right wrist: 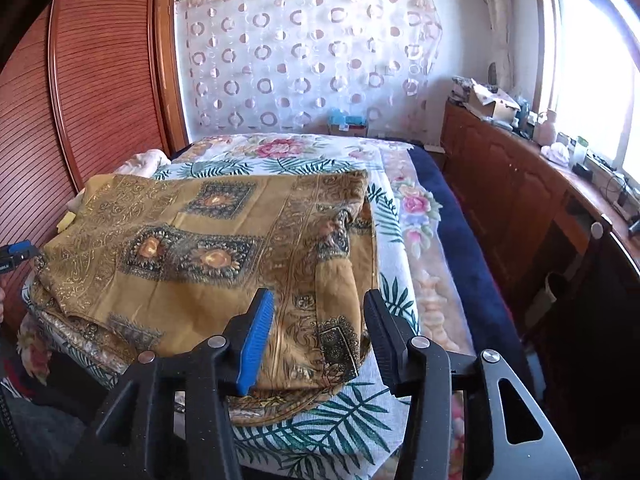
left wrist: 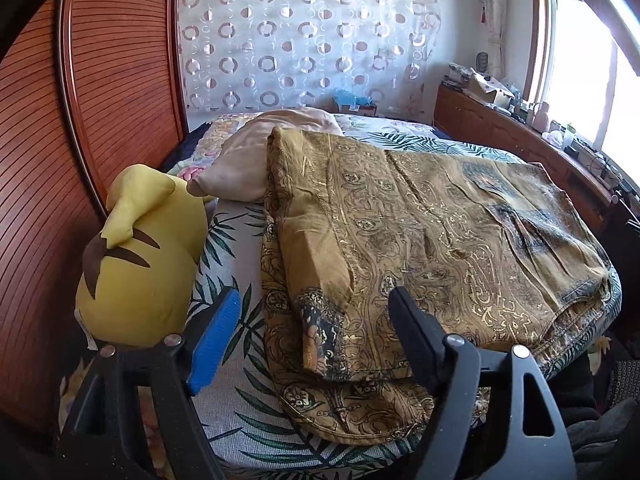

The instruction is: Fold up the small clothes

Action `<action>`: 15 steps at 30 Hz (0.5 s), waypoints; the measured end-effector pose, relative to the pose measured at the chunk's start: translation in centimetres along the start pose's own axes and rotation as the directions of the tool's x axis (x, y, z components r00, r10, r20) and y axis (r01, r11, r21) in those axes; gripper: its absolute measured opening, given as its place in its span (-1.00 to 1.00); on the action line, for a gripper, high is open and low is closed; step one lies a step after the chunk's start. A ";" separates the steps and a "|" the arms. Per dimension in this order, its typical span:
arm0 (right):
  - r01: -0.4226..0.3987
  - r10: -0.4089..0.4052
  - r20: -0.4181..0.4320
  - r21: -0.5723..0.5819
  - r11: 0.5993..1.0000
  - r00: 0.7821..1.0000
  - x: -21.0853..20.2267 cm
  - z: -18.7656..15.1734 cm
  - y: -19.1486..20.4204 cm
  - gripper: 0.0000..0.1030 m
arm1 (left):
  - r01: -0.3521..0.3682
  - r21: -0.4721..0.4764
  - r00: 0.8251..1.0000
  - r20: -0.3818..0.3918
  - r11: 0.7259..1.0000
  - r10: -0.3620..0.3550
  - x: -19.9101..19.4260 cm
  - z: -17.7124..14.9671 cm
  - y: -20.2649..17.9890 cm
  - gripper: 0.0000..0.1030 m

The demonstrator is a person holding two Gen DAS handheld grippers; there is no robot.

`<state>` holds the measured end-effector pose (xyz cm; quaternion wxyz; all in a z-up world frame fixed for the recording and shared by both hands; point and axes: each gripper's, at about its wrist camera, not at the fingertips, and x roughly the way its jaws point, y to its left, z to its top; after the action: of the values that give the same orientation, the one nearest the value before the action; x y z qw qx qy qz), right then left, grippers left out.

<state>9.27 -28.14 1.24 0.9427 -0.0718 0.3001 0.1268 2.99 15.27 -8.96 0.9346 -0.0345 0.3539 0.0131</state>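
Observation:
A mustard-gold patterned garment (left wrist: pixel 420 232) lies folded on the leaf-print bed sheet (left wrist: pixel 236 240); it also shows in the right wrist view (right wrist: pixel 192 256). A folded sleeve (left wrist: pixel 320 280) lies on its left part. My left gripper (left wrist: pixel 316 304) is open, hovering over the garment's near left edge, holding nothing. My right gripper (right wrist: pixel 318 308) is open above the garment's near right corner, holding nothing. The left gripper's blue pad (right wrist: pixel 18 249) shows at the left edge of the right wrist view.
A yellow plush toy (left wrist: pixel 140 256) and a beige pillow (left wrist: pixel 256 160) lie left of the garment. A wooden slatted wardrobe (left wrist: pixel 80 120) stands at left. A wooden cabinet (right wrist: pixel 520 200) with clutter runs under the window at right. A floral blanket (right wrist: pixel 416 208) covers the bed's right.

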 end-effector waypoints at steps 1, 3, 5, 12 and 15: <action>0.002 -0.002 0.004 0.001 1.000 1.000 -0.1 0.1 0.0 -0.04 | 0.001 0.000 1.000 0.000 1.000 -0.001 0.0 0.0 0.0 0.50; -0.001 0.001 0.010 -0.004 1.000 1.000 -0.2 0.1 0.1 0.01 | 0.002 0.000 1.000 0.000 1.000 -0.002 0.1 -0.1 -0.1 0.50; -0.004 0.004 0.011 -0.011 1.000 1.000 0.1 0.1 0.5 0.03 | 0.003 0.000 1.000 -0.001 1.000 -0.003 0.1 -0.1 -0.1 0.50; -0.078 0.078 -0.020 -0.040 0.996 0.997 2.9 0.3 3.0 0.05 | 0.003 0.000 1.000 -0.010 1.000 -0.003 0.3 -0.3 -0.2 0.50; -0.114 0.111 -0.046 -0.062 0.992 0.993 4.7 0.2 4.7 0.05 | 0.003 -0.003 1.000 -0.012 1.000 -0.003 0.4 -0.4 -0.1 0.50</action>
<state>11.75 -22.64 -1.62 0.9246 -0.0879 0.3194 0.1880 3.02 15.10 -9.51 0.9324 -0.0364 0.3595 0.0120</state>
